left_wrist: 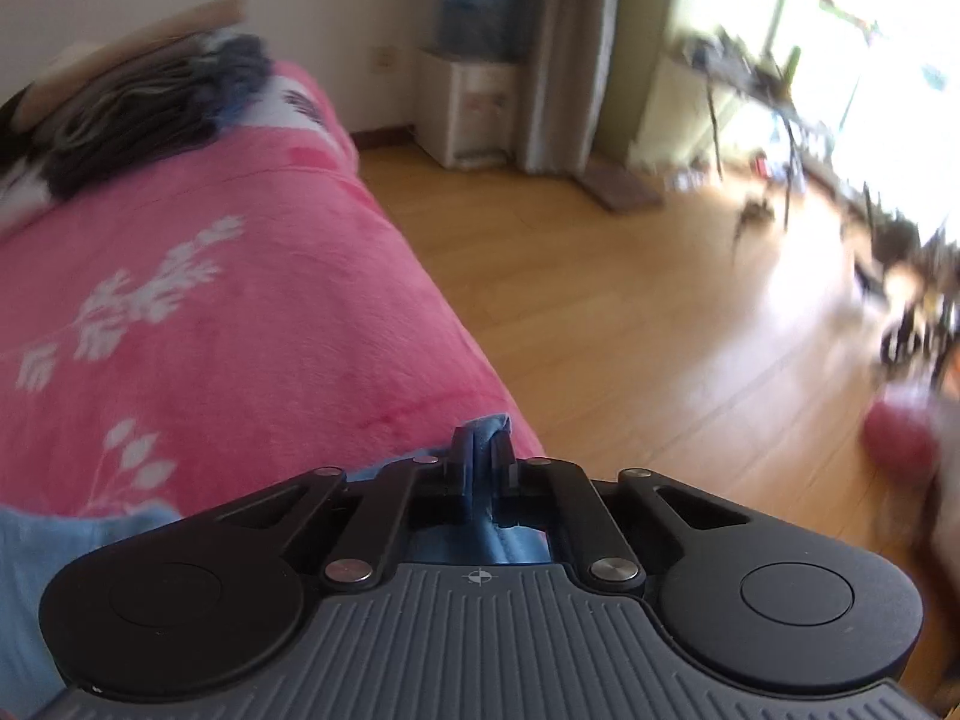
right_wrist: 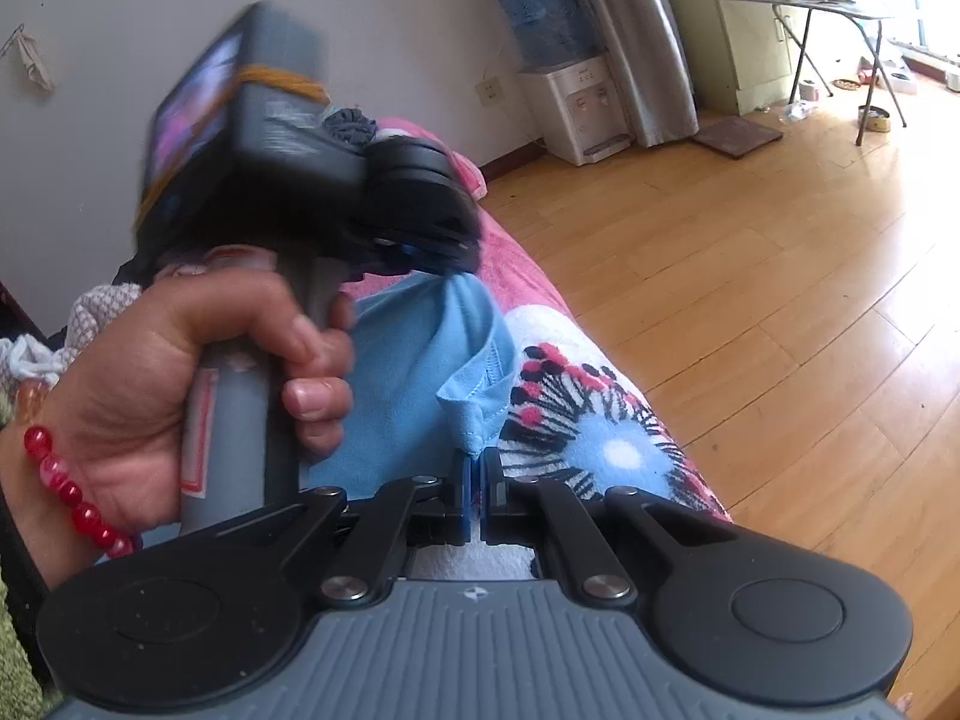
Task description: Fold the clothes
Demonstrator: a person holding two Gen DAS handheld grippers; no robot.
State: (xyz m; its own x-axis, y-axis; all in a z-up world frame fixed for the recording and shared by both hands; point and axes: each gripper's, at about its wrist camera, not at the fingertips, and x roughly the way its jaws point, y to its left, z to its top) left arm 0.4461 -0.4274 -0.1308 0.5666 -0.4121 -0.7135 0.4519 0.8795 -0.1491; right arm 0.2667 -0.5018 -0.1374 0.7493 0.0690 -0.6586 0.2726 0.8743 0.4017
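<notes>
A light blue garment [right_wrist: 414, 354] lies on the pink blanket [left_wrist: 240, 276] of a bed. My left gripper [left_wrist: 480, 450] is shut on a bunched edge of that blue garment [left_wrist: 487, 429] near the bed's edge. My right gripper [right_wrist: 478, 468] is shut on a hemmed corner of the same garment, which rises from its fingertips. In the right wrist view a hand [right_wrist: 180, 372] with a red bead bracelet holds the left gripper's grey handle [right_wrist: 240, 420], just left of and beyond my right gripper. Blue cloth hangs from the left gripper's head there.
A pile of dark and striped clothes [left_wrist: 138, 108] sits at the far end of the bed. The wooden floor [right_wrist: 750, 276] lies to the right, with a water dispenser [right_wrist: 570, 102], a curtain and a folding table [right_wrist: 828, 18] by the window. A flower pattern [right_wrist: 606, 432] marks the blanket.
</notes>
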